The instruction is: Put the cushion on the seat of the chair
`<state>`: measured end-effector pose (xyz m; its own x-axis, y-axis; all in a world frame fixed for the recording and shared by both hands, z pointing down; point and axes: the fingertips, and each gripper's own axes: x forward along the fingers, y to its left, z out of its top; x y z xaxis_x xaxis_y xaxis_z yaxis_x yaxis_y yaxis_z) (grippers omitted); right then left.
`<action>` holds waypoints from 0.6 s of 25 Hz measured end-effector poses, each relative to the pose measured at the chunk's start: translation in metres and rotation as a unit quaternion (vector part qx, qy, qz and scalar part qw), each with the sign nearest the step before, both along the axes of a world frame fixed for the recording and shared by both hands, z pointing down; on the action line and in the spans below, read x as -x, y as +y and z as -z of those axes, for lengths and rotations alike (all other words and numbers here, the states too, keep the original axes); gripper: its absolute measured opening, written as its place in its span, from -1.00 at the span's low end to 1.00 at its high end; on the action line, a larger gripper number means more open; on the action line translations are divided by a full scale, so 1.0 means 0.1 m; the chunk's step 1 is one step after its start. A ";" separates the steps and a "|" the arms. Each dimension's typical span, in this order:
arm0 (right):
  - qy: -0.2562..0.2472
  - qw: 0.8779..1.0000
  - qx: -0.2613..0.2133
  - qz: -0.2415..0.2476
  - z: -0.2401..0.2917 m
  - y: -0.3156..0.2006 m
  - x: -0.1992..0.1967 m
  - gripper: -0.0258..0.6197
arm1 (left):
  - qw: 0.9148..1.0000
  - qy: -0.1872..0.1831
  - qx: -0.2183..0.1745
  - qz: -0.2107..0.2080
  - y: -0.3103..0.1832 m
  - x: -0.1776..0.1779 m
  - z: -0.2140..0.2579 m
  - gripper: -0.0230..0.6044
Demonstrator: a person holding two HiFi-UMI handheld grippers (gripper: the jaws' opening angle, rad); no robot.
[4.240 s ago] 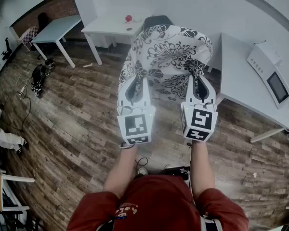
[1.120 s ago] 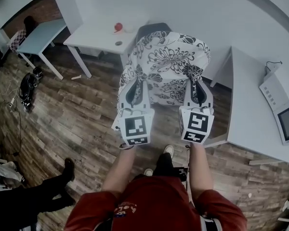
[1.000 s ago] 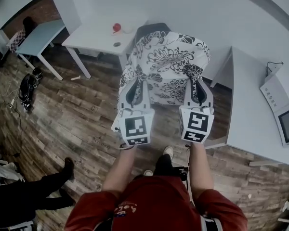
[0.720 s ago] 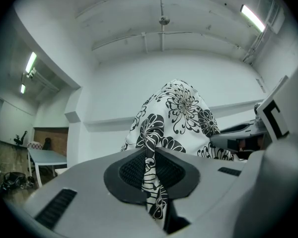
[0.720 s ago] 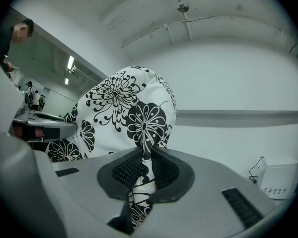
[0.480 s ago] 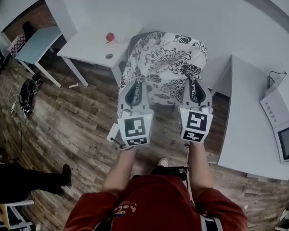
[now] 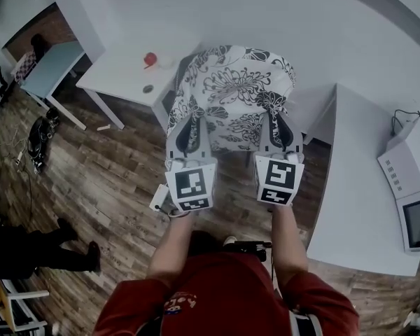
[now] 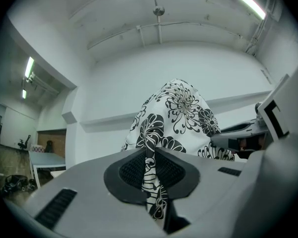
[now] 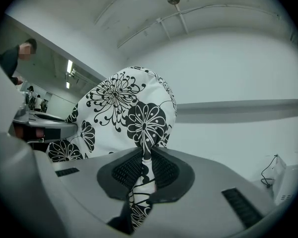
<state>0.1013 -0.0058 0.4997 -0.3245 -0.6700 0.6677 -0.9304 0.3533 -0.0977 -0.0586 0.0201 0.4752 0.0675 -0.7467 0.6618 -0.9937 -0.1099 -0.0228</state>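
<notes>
A white cushion (image 7: pixel 231 93) with a black flower print hangs in front of me, held up by its near edge. My left gripper (image 7: pixel 189 121) is shut on a fold of its left corner, and the left gripper view shows the fabric pinched between the pads (image 8: pixel 150 157). My right gripper (image 7: pixel 280 117) is shut on the right corner, with cloth between its pads (image 9: pixel 145 167). The cushion (image 8: pixel 181 108) (image 9: pixel 119 108) fills the middle of both gripper views. Only a dark sliver of the chair (image 7: pixel 185 61) shows behind the cushion's left edge; its seat is hidden.
A white table (image 7: pixel 119 79) with a small red object (image 7: pixel 150 59) stands to the left of the chair. Another white table (image 7: pixel 357 187) on the right carries a device (image 7: pixel 406 187). A light blue table (image 7: pixel 52 65) is far left. A person's legs (image 7: pixel 28 247) stand at lower left.
Both grips on the cushion are unchanged. In the head view the white tables sit closer and lower than before. The bystander's legs at the left have shifted.
</notes>
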 end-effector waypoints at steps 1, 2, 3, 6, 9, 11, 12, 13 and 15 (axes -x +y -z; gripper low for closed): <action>0.000 1.000 0.000 0.000 0.00 0.00 0.00 -0.75 | 1.000 0.000 -0.001 0.000 0.00 0.00 0.00 -0.77; 0.001 1.000 0.001 0.000 0.00 0.01 0.00 -0.75 | 1.000 0.001 -0.001 0.000 0.00 -0.01 0.00 -0.77; 0.001 1.000 0.000 0.000 0.00 0.00 -0.01 -0.75 | 1.000 0.001 -0.002 0.000 0.00 -0.01 0.00 -0.77; 0.004 1.000 -0.005 0.004 0.02 0.01 0.00 -0.75 | 1.000 0.004 -0.006 0.003 0.01 0.00 0.01 -0.77; 0.009 1.000 -0.007 0.004 0.04 0.01 0.01 -0.75 | 1.000 0.009 -0.011 0.004 -0.01 0.02 0.02 -0.77; 0.015 1.000 -0.008 0.004 0.05 0.02 0.00 -0.75 | 1.000 0.014 -0.014 0.004 -0.01 0.00 0.02 -0.77; 0.018 1.000 -0.009 0.004 0.06 0.01 -0.01 -0.75 | 1.000 0.015 -0.014 0.004 -0.01 0.00 0.02 -0.77; 0.019 1.000 -0.010 0.004 0.06 0.01 -0.01 -0.75 | 1.000 0.017 -0.015 0.005 -0.02 0.00 0.02 -0.77; 0.019 1.000 -0.012 0.003 0.07 0.00 -0.01 -0.75 | 1.000 0.017 -0.016 0.005 -0.02 0.00 0.02 -0.77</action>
